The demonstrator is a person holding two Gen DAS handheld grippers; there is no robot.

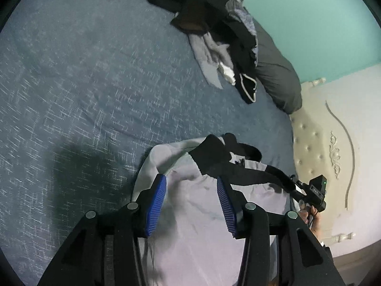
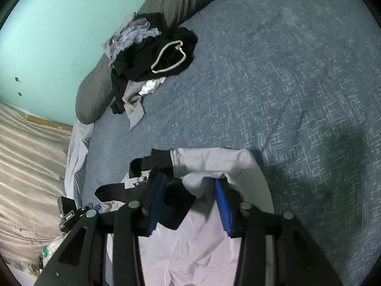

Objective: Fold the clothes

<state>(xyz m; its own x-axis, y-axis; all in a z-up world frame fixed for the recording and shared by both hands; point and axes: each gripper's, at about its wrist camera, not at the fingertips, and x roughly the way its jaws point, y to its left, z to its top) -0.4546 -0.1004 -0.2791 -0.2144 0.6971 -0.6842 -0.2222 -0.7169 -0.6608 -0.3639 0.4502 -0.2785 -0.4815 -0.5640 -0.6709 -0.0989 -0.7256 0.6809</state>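
A blue-grey bedspread [image 1: 83,90] with a pale crosshatch pattern covers the bed – it fills most of both views, and a dark shadow lies on it. A long dark grey pillow [image 1: 278,76] lies along the edge of the bed, against a turquoise wall [image 1: 309,12]. In the left wrist view a cream headboard [image 1: 314,143] with button tufting and a carved ornament stands beside the bed. In the right wrist view a beige striped fabric [image 2: 28,157] lies next to the bed – its kind is not clear.
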